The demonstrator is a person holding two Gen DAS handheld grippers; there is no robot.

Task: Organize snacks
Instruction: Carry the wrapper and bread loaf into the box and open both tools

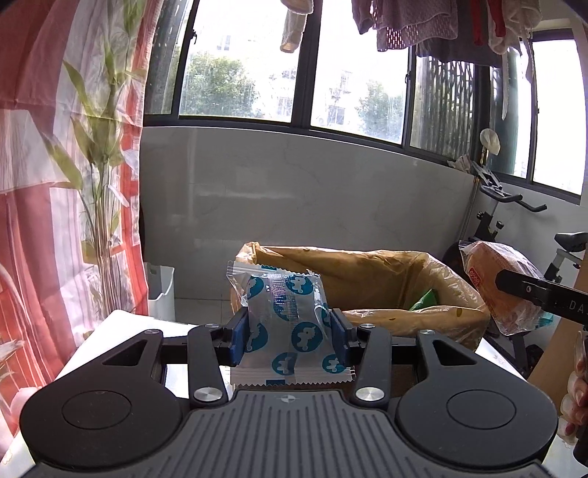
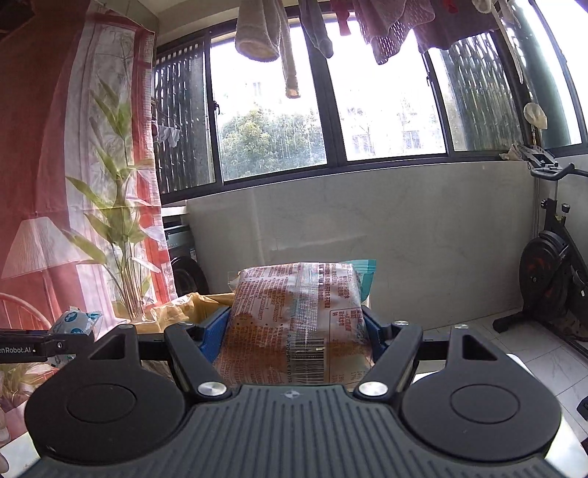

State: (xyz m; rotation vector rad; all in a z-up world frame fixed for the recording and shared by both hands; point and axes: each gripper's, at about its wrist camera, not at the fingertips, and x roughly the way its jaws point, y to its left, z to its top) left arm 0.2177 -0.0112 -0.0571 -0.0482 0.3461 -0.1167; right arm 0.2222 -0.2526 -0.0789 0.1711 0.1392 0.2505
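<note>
Nearest, we hold two snacks clear of the white table (image 1: 121, 323): our left gripper (image 1: 290, 331) pinches a clear packet with blue unicorn dots (image 1: 283, 312), and our right gripper (image 2: 297, 331) clamps an orange-printed packet (image 2: 294, 312) showing a barcode. Beyond them gapes a brown bag-lined box (image 1: 367, 279); farther stand an exercise bike (image 2: 551, 272), windows and hanging laundry (image 2: 264, 33).

Open air ahead; brown bag (image 1: 386, 286) below, seemingly unobstructed on top.
</note>
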